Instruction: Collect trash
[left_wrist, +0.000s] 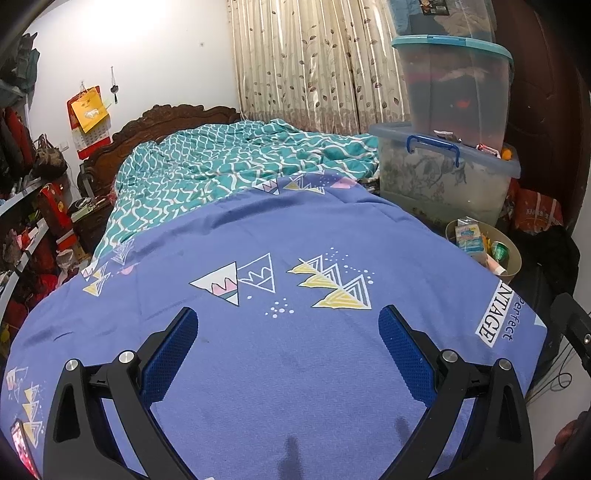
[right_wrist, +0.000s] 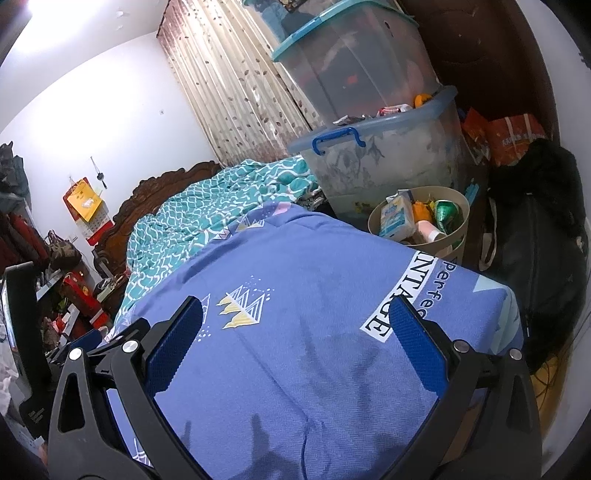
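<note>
A beige round bin (right_wrist: 458, 218) stands on the floor at the bed's right side, holding trash: a pale blue packet (right_wrist: 397, 216), a green cup (right_wrist: 445, 214) and a pink tube (right_wrist: 430, 230). It also shows in the left wrist view (left_wrist: 513, 264). My left gripper (left_wrist: 288, 332) is open and empty, above the blue bedsheet (left_wrist: 258, 350). My right gripper (right_wrist: 295, 325) is open and empty above the same sheet (right_wrist: 288, 369), near its right edge, short of the bin.
Stacked clear storage boxes (left_wrist: 447, 177) stand behind the bin. A teal quilt (left_wrist: 229, 162) lies at the bed's far end by the carved headboard (left_wrist: 166, 118). Shelves with bags (left_wrist: 33, 206) line the left. A black bag (right_wrist: 535, 258) sits on the floor at right.
</note>
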